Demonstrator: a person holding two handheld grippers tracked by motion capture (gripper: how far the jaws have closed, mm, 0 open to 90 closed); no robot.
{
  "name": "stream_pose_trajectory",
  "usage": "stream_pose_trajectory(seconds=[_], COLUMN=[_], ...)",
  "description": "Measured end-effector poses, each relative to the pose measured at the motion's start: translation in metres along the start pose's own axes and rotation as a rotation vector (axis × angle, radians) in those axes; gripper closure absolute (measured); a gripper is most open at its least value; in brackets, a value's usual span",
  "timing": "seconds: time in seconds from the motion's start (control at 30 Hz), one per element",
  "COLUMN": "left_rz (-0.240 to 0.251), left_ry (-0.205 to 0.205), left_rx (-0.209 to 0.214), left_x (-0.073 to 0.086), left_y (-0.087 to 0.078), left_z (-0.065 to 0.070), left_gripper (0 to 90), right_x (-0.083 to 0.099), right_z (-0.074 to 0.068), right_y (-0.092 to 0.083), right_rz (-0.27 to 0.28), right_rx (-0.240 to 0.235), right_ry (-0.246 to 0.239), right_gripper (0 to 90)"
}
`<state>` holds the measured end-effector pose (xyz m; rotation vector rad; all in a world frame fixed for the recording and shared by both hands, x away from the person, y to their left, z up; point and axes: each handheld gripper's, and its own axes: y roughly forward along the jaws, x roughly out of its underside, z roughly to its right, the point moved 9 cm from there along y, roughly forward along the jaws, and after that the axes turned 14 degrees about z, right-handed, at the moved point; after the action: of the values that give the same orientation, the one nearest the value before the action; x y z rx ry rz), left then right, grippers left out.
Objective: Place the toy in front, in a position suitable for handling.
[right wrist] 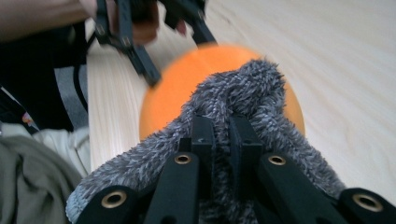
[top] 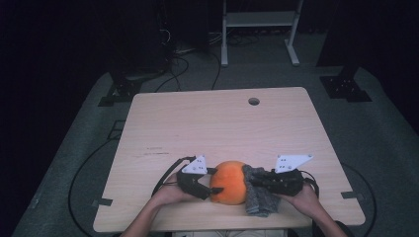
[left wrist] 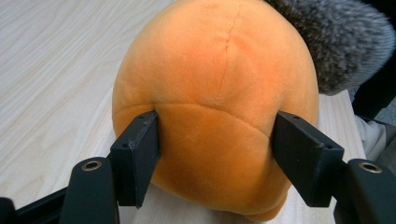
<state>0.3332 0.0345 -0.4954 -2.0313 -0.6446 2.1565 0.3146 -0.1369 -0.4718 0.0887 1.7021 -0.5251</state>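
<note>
1. The left gripper has its fingers pressed on either side of the orange plush ball, denting the lower part of it; a seam runs up its top in the left gripper view.
2. The right gripper has its fingers closed together, pinching the grey fuzzy cloth.
3. The ball is rounded, slightly longer from near to far than across, and sits by the near edge of the surface, about midway along it.
4. The cloth lies against the ball's right side and trails toward the near edge.
5. Both grippers lie nearly level, pointing inward at each other, the forearms rising from the near edge.
</note>
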Motion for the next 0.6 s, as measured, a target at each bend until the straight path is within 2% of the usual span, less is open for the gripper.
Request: stream_pose_trajectory(seconds=[0.13, 0.2, 0.27, 0.37, 0.43, 0.53, 0.6], left_rz=[-0.001, -0.004, -0.008, -0.014, -0.013, 0.013, 0.041], left_ry=[0.001, 0.005, 0.006, 0.008, -0.004, -0.059, -0.070], left_rx=[0.000, -0.001, 0.000, 0.007, 0.013, 0.038, 0.018], left_x=[0.000, 0.000, 0.000, -0.001, -0.003, -0.012, -0.018], left_y=[0.000, 0.000, 0.001, 0.003, 0.002, 0.002, 0.007], left_z=[0.000, 0.000, 0.000, 0.001, 0.001, 0.000, -0.005], left_gripper=[32.8, 32.9, 33.2, 33.4, 32.3, 18.4, 12.8], right_x=[0.020, 0.024, 0.018, -0.004, -0.012, -0.006, -0.006], right_z=[0.010, 0.012, 0.011, 0.009, 0.008, 0.007, 0.007], right_y=[-0.014, -0.018, -0.020, -0.014, -0.005, 0.009, 0.009], right_rz=[-0.045, -0.052, -0.024, 0.045, 0.053, -0.004, -0.002], right_rx=[0.040, 0.043, 0.035, 0.010, -0.004, -0.010, -0.016], right_ry=[0.038, 0.057, 0.063, 0.058, 0.049, 0.016, 0.019], right_gripper=[81.7, 81.7, 81.6, 81.5, 81.5, 81.6, 81.7])
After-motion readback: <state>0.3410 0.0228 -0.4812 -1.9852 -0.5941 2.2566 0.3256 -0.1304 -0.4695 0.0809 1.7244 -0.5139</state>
